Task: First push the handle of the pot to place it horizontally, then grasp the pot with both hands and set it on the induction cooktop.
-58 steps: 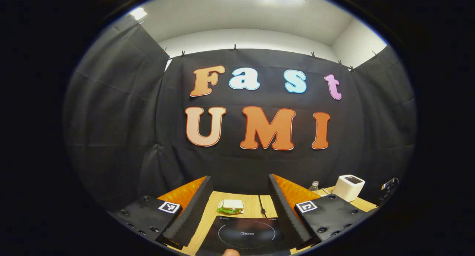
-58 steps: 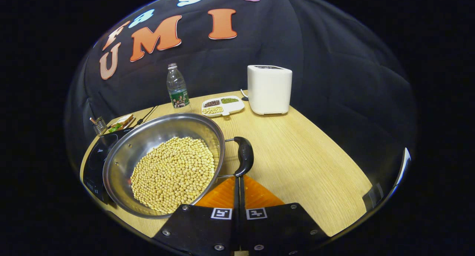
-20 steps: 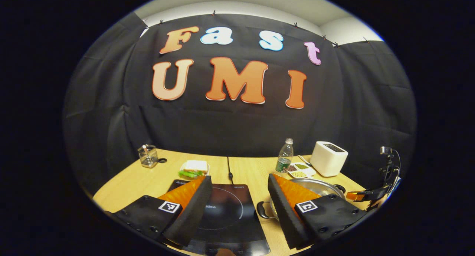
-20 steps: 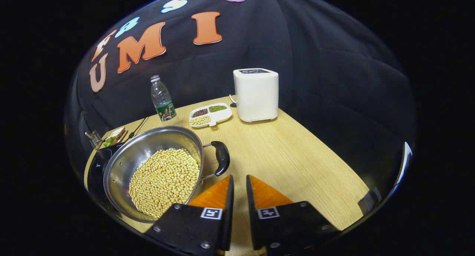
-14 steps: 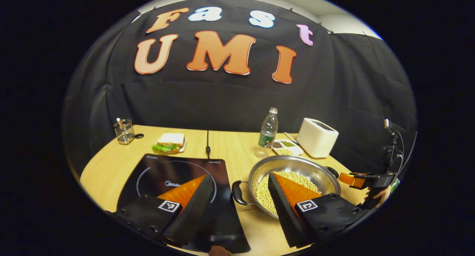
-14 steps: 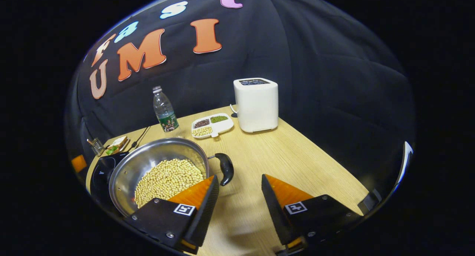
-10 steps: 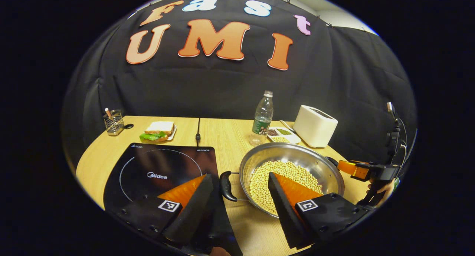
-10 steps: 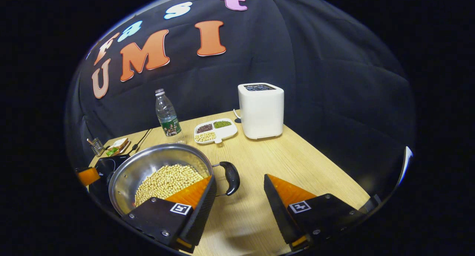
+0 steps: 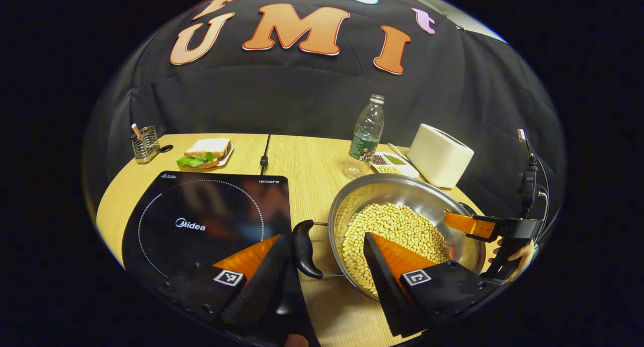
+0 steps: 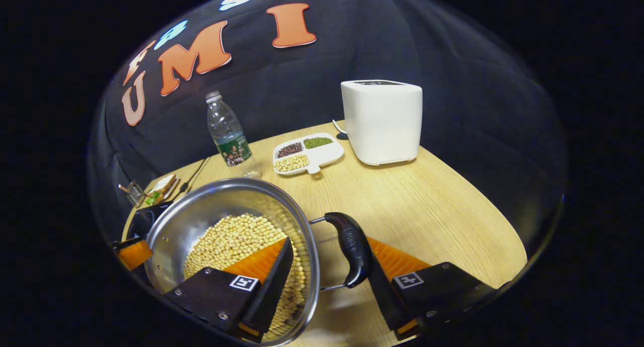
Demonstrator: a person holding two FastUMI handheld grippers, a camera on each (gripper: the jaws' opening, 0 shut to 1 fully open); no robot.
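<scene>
Beside cooktop, steel pot brims with pale soybeans.

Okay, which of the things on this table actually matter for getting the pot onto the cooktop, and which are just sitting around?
Part of the job:
- pot filled with beans
- pot handles
- induction cooktop
- left hand-held gripper, open
- right hand-held gripper, open

Just lying about:
- water bottle
- toaster
- divided dish
- sandwich
- wire holder
</scene>
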